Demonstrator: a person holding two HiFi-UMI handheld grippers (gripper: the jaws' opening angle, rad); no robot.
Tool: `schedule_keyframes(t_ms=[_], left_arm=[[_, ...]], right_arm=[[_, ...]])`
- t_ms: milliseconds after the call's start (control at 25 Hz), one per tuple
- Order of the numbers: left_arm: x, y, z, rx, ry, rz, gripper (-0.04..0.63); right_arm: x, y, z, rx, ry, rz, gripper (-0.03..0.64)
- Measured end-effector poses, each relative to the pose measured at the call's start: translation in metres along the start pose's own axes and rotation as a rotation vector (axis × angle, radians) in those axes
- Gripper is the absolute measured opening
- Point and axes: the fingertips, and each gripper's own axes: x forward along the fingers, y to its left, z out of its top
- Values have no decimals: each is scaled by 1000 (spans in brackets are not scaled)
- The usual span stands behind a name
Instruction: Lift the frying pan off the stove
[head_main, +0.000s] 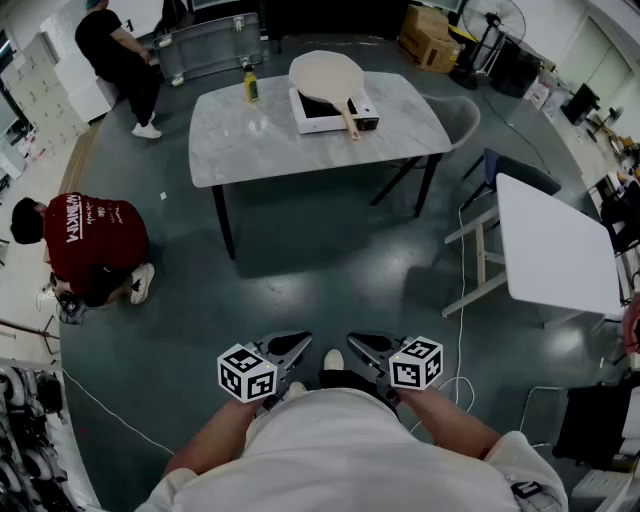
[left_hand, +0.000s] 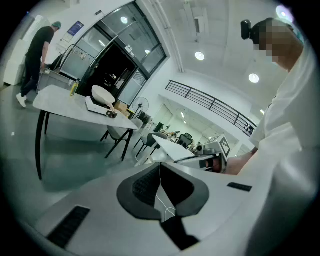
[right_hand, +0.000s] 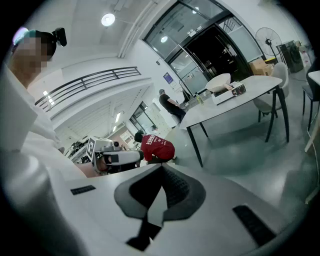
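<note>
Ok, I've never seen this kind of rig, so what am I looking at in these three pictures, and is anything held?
No robot here: a person wears a head camera and holds a two-jaw gripper in each hand. The head view looks down on the left gripper and the right gripper, near the person's waist. The other two pictures come from cameras riding on each gripper, looking along its jaws. Both grippers are shut and hold nothing. Ahead stands a grey table with a white stove, a pale frying pan resting on it, and a yellow bottle beside. The pan is not yet lifted.
</note>
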Motion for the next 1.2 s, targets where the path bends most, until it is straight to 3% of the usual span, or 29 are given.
schedule_keyframes(t_ms=[240, 600, 800, 920, 1200], left_arm=[[58, -4, 32, 16, 38, -34, 20], [129, 10, 79, 0, 16, -11, 21], [152, 40, 99, -8, 26, -12, 21], [172, 65, 117, -20, 16, -29, 23], [232, 127, 191, -50, 20, -125, 77]], right_arm=[[-20, -40, 35, 0, -18, -6, 3], [-36, -122, 69, 69, -26, 20, 8], [-26, -160, 98, 93, -40, 8, 79], [-17, -189, 120, 111, -47, -17, 86], [3, -256, 215, 146, -73, -83, 117]])
